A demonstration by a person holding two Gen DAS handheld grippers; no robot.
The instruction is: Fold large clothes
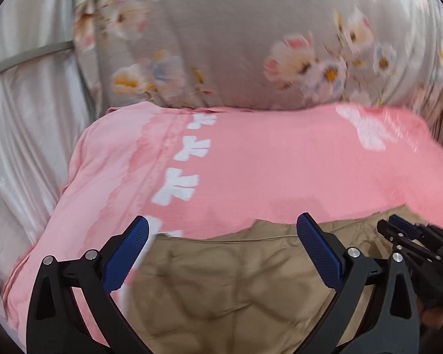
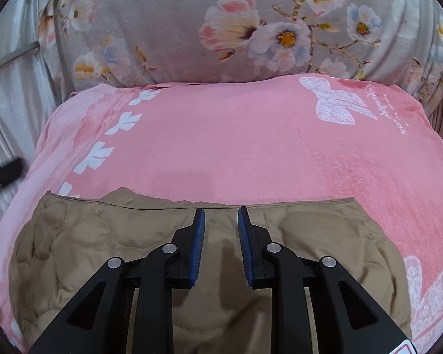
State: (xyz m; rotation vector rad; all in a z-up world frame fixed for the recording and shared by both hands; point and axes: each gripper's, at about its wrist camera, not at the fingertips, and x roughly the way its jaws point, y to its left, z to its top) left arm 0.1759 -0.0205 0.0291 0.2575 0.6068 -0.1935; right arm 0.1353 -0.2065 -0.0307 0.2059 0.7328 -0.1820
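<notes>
1. Our left gripper [image 1: 223,246] stands spread as wide as it goes, with nothing between its blue pads. It hangs over the near left part of the tan padded garment [image 1: 230,289], and its view is smeared with motion. A pinch taken on the move could catch only the top layer, or close on air.

2. Our right gripper [image 2: 221,246] has its jaws set to a narrow gap with no cloth caught in it. It hovers above the garment's far hem [image 2: 192,203] — close, but we judge it not touching. If it comes down with the gap this narrow, the puffy quilting may simply be pushed ahead of the tips.

3. The tan padded garment lies flattish at the near end of the pink blanket [image 2: 251,147], its far edge running roughly straight. In the left view the right gripper sits just beside the left one, so crossing paths is a real risk.

4. The pink blanket is soft and loose. A deep pinch could take it up with the garment and drag the whole surface into the fold.

5. Beyond, the floral pillow [image 2: 162,29] butts against the blanket's far end — a long sweep forward could run the garment into it and bunch it.
</notes>
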